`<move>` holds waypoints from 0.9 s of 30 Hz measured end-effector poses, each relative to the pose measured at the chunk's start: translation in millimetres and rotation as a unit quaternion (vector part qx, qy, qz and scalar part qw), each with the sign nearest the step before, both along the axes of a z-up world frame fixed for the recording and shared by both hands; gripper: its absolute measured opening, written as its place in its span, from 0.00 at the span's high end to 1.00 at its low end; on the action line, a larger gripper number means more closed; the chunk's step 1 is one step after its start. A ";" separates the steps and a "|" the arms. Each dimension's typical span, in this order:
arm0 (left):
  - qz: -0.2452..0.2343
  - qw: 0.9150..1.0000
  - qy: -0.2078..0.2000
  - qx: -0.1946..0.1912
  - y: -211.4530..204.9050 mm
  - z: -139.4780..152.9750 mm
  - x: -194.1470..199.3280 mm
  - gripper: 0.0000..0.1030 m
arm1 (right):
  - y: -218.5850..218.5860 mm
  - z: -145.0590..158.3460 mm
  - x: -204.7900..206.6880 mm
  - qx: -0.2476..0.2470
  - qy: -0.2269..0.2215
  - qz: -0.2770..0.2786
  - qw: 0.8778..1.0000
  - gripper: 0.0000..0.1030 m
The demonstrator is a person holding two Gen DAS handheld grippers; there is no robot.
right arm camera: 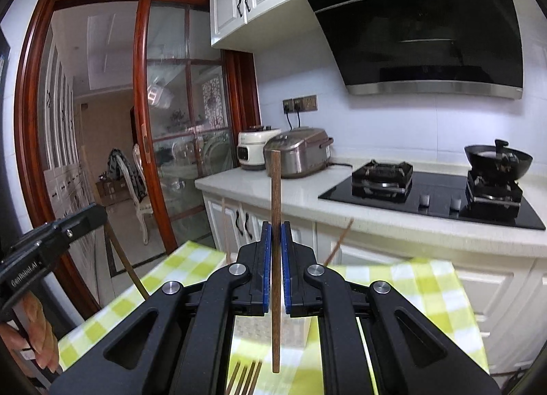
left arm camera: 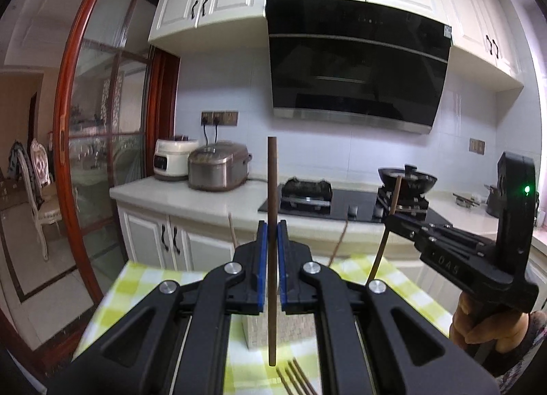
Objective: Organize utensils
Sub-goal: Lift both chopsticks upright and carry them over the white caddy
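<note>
Both grippers are clamping one upright chopstick each: left gripper (left arm camera: 272, 224) on the left chopstick (left arm camera: 272, 189), right gripper (right arm camera: 276, 225) on the right chopstick (right arm camera: 275, 196), both above the checkered table (right arm camera: 430, 289). Two chopsticks are already leaning in the woven holder (left arm camera: 263, 330) mid-table, while more are lying loose (left arm camera: 294, 378) at the near edge, so I'd judge sorting partway done.

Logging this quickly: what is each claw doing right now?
Left claw: closed on a brown chopstick.
Right claw: closed on another brown chopstick.

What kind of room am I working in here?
A home kitchen, by the look of it: a black range hood hangs over a gas hob set in a white counter, a wok sits on one burner, and two rice cookers stand by the wall sockets.
</note>
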State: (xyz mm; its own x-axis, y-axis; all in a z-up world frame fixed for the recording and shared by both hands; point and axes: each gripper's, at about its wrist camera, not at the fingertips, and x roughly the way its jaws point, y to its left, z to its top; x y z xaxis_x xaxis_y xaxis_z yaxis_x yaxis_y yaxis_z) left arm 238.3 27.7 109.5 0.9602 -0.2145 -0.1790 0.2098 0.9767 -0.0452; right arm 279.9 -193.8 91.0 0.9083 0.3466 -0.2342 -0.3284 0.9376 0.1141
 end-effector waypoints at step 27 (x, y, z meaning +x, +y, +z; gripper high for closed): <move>-0.017 0.994 0.101 -0.040 12.1 -19.0 166.4 0.94 | 18.7 -28.4 128.0 0.019 0.084 0.028 0.996 0.94</move>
